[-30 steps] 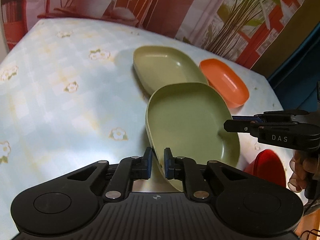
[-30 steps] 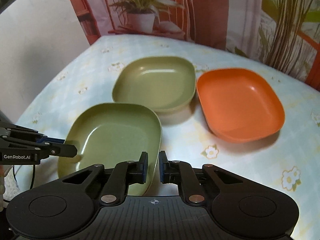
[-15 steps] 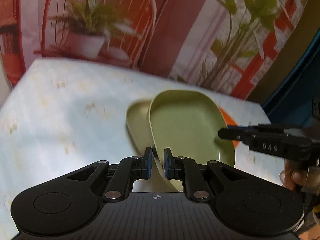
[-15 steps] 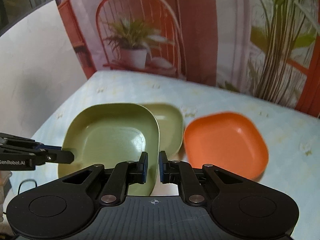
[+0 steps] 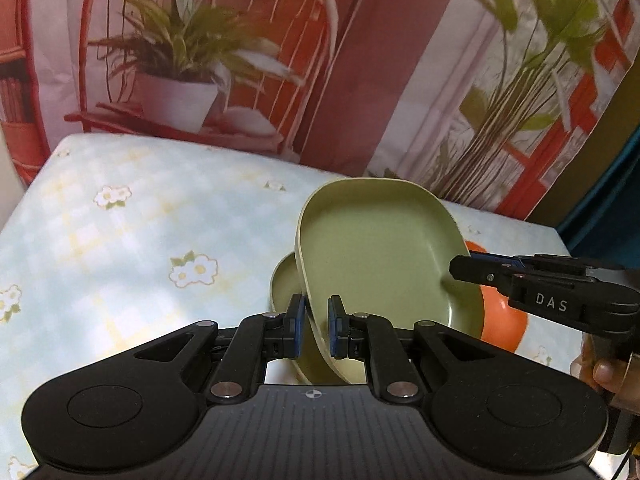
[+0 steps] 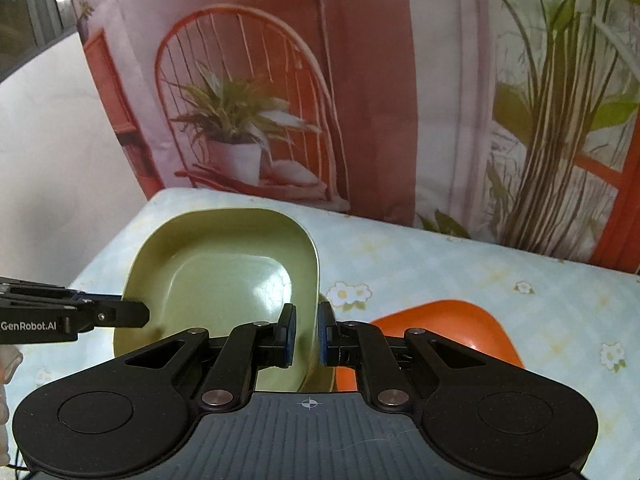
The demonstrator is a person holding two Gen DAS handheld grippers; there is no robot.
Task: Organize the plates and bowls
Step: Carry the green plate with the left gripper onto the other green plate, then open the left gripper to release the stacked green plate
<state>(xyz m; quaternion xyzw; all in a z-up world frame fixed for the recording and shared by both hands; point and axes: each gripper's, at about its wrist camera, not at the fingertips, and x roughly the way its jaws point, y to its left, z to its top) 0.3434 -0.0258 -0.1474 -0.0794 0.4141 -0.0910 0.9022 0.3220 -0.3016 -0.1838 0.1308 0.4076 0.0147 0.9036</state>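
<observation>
The green plate (image 5: 376, 256) is lifted clear of the table (image 5: 100, 240) and carried between the two tools, the left gripper (image 5: 317, 322) pinching the rim on one side and the right gripper (image 6: 307, 336) pinching the opposite rim. Each pair of blue pads is closed on the thin edge of the dish. Holding it at both sides probably keeps the wide, shallow plate from swinging or slipping out of a single narrow pinch, and it is tilted, with its far edge raised toward the backdrop. It hangs over a second green plate (image 5: 285, 284) lying on the flowered cloth, only a sliver of which shows past the carried one in either view. That placement suggests the like-coloured dishes are meant to be nested, though how well the two outlines line up cannot be judged from here. An orange plate (image 6: 448, 328) rests on the table just beside the lower green one, on the right gripper's side, and the right gripper may have to avoid brushing it when the load comes down. Behind the table hangs a printed backdrop (image 6: 248, 120) showing a potted plant on a red chair, which is well clear of the work.
</observation>
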